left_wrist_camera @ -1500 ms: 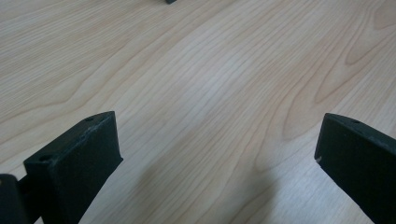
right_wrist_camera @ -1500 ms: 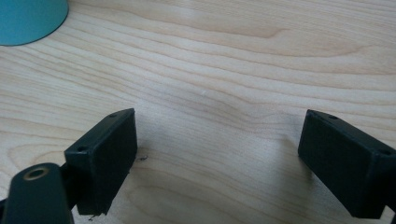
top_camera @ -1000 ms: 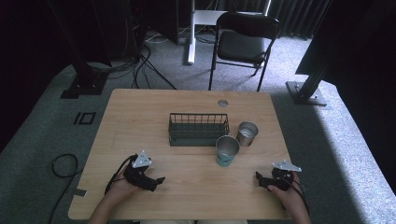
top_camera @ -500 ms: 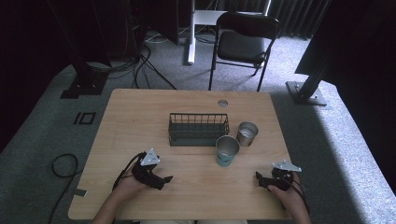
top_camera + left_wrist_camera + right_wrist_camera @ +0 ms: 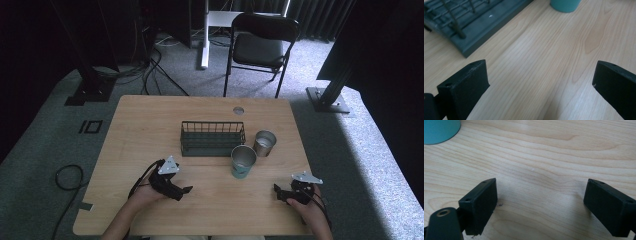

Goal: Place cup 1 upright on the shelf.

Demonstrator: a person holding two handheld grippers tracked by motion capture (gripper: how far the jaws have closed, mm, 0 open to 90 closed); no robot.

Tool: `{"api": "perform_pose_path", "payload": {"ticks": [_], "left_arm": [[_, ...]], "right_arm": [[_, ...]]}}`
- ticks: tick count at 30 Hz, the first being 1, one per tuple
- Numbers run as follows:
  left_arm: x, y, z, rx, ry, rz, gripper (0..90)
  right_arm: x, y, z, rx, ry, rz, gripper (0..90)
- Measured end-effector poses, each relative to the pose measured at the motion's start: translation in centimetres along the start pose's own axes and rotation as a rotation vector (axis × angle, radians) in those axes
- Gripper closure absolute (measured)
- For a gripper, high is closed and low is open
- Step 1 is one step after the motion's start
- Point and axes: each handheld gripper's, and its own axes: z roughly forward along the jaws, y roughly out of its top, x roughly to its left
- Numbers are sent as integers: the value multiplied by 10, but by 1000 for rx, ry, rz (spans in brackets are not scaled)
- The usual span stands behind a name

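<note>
High view: approach step judged in hand, left hand-held gripper point(image 5: 186, 190) and right hand-held gripper point(image 5: 276, 190) spread apart, empty, near table's point(image 5: 150, 125) front edge; teal cup point(image 5: 243, 161) to be reached next.

A black folding chair point(image 5: 262, 42) is seen beyond the wooden table point(image 5: 150, 125); cables point(image 5: 150, 65) are strewn on grey carpet point(image 5: 350, 150). A grommet hole point(image 5: 238, 110) is set near the table's far edge.

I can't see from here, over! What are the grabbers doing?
Left gripper and right gripper: open, holding nothing. Teal cup upright, untouched, beside the rack. Nothing between.
</note>
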Motion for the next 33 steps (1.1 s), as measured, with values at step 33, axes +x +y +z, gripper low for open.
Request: {"api": "perform_pose_path", "payload": {"ticks": [33], "left_arm": [[-18, 52, 46, -16, -91, 79, 29]], "right_arm": [[0, 0, 0, 0, 0, 0, 113]]}}
